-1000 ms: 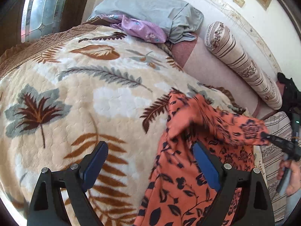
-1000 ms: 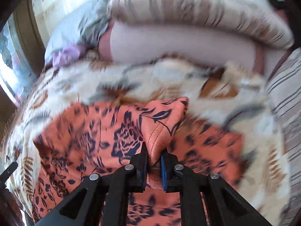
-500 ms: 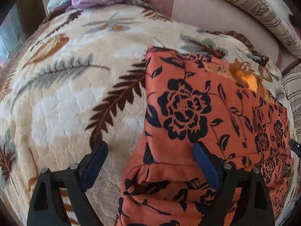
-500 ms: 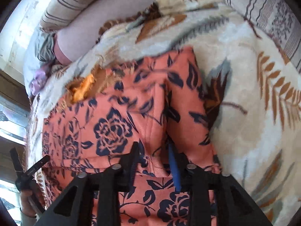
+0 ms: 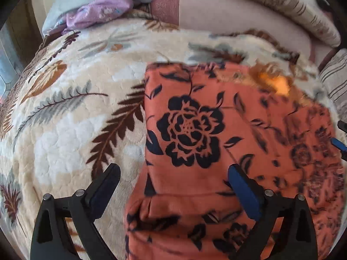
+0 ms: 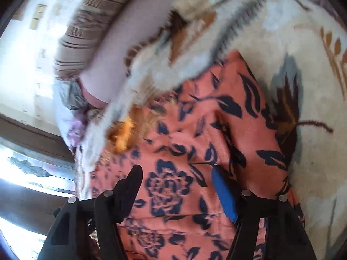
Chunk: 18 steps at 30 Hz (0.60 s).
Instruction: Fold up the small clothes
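Orange floral garment [image 5: 216,151] lay flat on the leaf-print blanket [image 5: 65,130] covering the bed, its near portion doubled over into a rolled fold toward the cameras. Spread out like that, probably so the next fold could land square.

Left gripper [image 5: 173,186]: fingers [image 5: 243,192] wide apart, nothing between them. One finger over bare blanket, the other over cloth, straddling the garment's left edge. Angled low, looking forward along the bed toward the pillows [image 5: 91,6].

Right gripper [image 6: 177,186]: fingers [image 6: 223,195] also apart, holding nothing, hovering over the garment's middle. View was tilted and blurred, suggesting the hand was rolled sideways and in motion. Whether the tips touched the cloth could not be told.

Striped bolster [image 5: 271,6] lay along the far side, well apart from the garment.
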Each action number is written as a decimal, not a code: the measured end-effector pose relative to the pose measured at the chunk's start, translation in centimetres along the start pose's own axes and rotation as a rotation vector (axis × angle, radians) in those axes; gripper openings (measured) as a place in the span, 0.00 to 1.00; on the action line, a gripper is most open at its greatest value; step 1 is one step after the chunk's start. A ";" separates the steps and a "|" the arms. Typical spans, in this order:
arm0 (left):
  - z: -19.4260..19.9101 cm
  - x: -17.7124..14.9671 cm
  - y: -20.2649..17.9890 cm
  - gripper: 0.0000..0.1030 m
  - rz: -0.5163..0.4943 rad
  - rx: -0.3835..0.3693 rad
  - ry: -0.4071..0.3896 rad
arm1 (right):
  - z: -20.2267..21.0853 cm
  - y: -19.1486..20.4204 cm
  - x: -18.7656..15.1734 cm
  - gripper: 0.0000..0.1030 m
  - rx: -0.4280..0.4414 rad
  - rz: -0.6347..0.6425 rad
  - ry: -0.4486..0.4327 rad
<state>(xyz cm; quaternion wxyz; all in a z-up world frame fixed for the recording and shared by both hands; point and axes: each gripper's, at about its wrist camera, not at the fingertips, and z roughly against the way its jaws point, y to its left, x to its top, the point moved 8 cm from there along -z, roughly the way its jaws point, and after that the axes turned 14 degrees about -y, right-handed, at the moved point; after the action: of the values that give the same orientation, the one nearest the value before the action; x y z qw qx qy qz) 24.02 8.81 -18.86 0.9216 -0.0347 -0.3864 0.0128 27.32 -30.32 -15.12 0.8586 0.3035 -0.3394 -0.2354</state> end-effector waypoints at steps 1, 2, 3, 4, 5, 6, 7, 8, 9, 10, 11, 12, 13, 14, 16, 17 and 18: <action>1.0 0.3 0.2 0.97 0.014 0.001 -0.040 | 0.6 1.1 0.1 0.72 0.039 0.020 -0.019; 1.4 0.1 0.5 0.97 0.027 0.008 -0.063 | 0.8 1.9 0.0 0.81 0.074 0.030 -0.028; 1.0 -0.8 0.5 0.97 0.025 0.012 -0.038 | 0.5 1.8 -0.2 0.86 0.076 0.050 -0.019; -0.3 -2.0 0.5 0.97 0.009 0.000 0.038 | -1.2 0.4 -1.4 0.89 -0.008 0.088 0.054; -1.4 -3.1 0.7 0.99 0.004 -0.008 0.120 | -3.3 -0.7 -2.2 0.86 -0.032 0.101 0.111; -0.8 -2.6 0.7 0.99 -0.002 -0.010 0.086 | -2.6 -0.6 -1.5 0.85 -0.024 0.108 0.073; 0.4 -2.1 0.9 0.98 -0.001 0.004 0.065 | -1.7 0.2 -1.2 0.85 -0.037 0.100 0.056; 1.7 -1.7 1.0 0.97 0.017 -0.010 0.042 | -0.4 1.2 -1.0 0.87 -0.035 0.103 0.038; 3.1 -1.3 1.1 0.97 0.037 -0.041 0.007 | 1.2 2.5 -0.8 0.87 0.004 0.141 0.011; 4.8 -1.1 1.4 0.97 0.059 -0.063 -0.035 | 2.6 3.4 -0.8 0.87 0.031 0.183 -0.005; 6.3 -1.3 1.8 0.97 0.076 -0.078 -0.059 | 4.4 3.7 -1.2 0.87 0.037 0.217 -0.012; 7.6 -1.8 2.2 0.97 0.087 -0.101 -0.063 | 6.1 3.3 -1.8 0.87 0.036 0.229 -0.003; 8.8 -2.8 2.7 0.97 0.095 -0.126 -0.052 | 7.5 2.6 -2.5 0.87 0.035 0.228 0.009; 9.6 -3.8 3.5 0.97 0.106 -0.143 -0.036 | 9.3 1.6 -3.3 0.87 0.021 0.225 0.014; 11.5 -6.3 5.2 0.97 0.149 -0.158 0.014 | 13.2 -1.2 -5.4 0.87 -0.009 0.198 0.023; 12.5 -8.1 5.8 0.97 0.170 -0.168 0.040 | 15.4 -3.0 -6.6 0.86 -0.013 0.168 0.033; 13.4 -9.9 6.5 0.97 0.188 -0.169 0.064 | 17.0 -4.7 -7.9 0.86 -0.020 0.130 0.051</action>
<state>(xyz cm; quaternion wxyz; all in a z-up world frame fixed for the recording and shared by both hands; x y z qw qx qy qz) 7.53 15.49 -17.05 0.9220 -0.1486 -0.3514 0.0653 8.86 -34.97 -11.90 0.8834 0.2783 -0.3341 -0.1746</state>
